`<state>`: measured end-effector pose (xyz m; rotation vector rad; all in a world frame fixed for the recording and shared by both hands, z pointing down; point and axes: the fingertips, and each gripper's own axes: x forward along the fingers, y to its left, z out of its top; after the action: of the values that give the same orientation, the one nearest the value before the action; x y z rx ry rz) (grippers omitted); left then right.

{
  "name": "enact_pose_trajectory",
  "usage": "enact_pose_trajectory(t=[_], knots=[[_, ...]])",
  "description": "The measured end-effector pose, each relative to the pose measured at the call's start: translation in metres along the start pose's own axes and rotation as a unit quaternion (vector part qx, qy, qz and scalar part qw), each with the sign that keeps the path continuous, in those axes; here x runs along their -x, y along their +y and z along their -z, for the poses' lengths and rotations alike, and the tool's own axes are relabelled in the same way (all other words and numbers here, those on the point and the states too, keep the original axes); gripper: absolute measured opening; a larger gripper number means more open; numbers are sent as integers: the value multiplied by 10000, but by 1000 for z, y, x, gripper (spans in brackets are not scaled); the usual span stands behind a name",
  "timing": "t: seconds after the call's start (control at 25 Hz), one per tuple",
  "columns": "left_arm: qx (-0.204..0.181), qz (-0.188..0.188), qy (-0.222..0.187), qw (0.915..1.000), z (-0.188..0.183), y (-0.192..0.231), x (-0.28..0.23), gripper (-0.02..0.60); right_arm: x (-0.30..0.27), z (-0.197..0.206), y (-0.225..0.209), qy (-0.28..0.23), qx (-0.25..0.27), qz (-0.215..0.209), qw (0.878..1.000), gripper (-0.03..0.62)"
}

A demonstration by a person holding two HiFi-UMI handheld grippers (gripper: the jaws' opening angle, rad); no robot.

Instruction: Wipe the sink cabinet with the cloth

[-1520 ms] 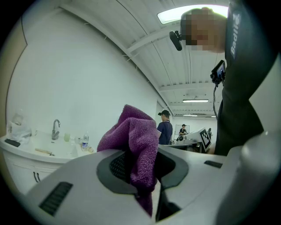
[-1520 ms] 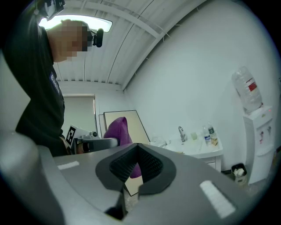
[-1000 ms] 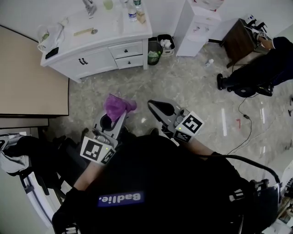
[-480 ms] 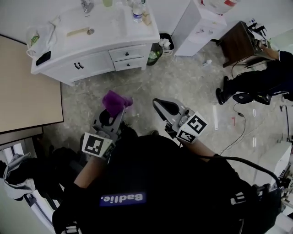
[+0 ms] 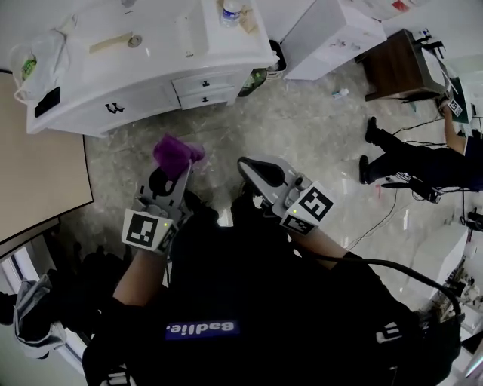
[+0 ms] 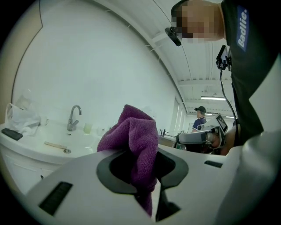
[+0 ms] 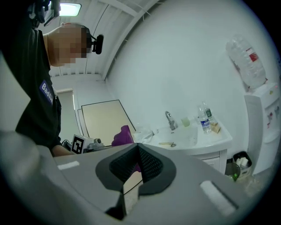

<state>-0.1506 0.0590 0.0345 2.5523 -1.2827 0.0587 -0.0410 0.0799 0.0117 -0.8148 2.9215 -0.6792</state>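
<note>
A purple cloth (image 5: 174, 153) (image 6: 134, 140) is pinched in my left gripper (image 5: 173, 167) (image 6: 137, 169), bunched above the jaws. The white sink cabinet (image 5: 147, 96) (image 6: 26, 151) (image 7: 206, 149) stands ahead by the wall, with a faucet (image 6: 73, 116) (image 7: 169, 119), a basin and drawers. The left gripper hangs over the floor, well short of the cabinet front. My right gripper (image 5: 253, 170) (image 7: 138, 165) is held level beside it, its jaws together with nothing between them. In the right gripper view the cloth (image 7: 123, 136) shows to the left.
On the cabinet top lie a plastic bag (image 5: 34, 64), a phone (image 5: 47, 101), a water bottle (image 5: 232, 10) (image 7: 203, 119) and a cup (image 6: 88, 128). A bin (image 5: 255, 79) stands by the cabinet. A white water dispenser (image 5: 332, 41) (image 7: 259, 127), a brown table (image 5: 396, 64) and a seated person (image 5: 430, 162) are at right.
The head view has moved closer to the cabinet, which now sits higher in frame. Both grippers have advanced with it. The cloth stays in the left gripper.
</note>
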Motion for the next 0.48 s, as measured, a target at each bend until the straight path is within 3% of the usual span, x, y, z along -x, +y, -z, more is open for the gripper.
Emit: enact_pose_trajectory(t=[0.2, 0.32, 0.48], knots=[[-103, -488, 35, 9987, 51, 41, -45, 87, -21, 58, -60, 269, -180, -250, 9992, -6], [-210, -834, 122, 9962, 103, 77, -71, 87, -35, 105, -101, 361, -218, -386, 9984, -6], [-297, -1031, 235, 9940, 187, 121, -111, 87, -52, 169, -162, 398, -164, -445, 9981, -6]])
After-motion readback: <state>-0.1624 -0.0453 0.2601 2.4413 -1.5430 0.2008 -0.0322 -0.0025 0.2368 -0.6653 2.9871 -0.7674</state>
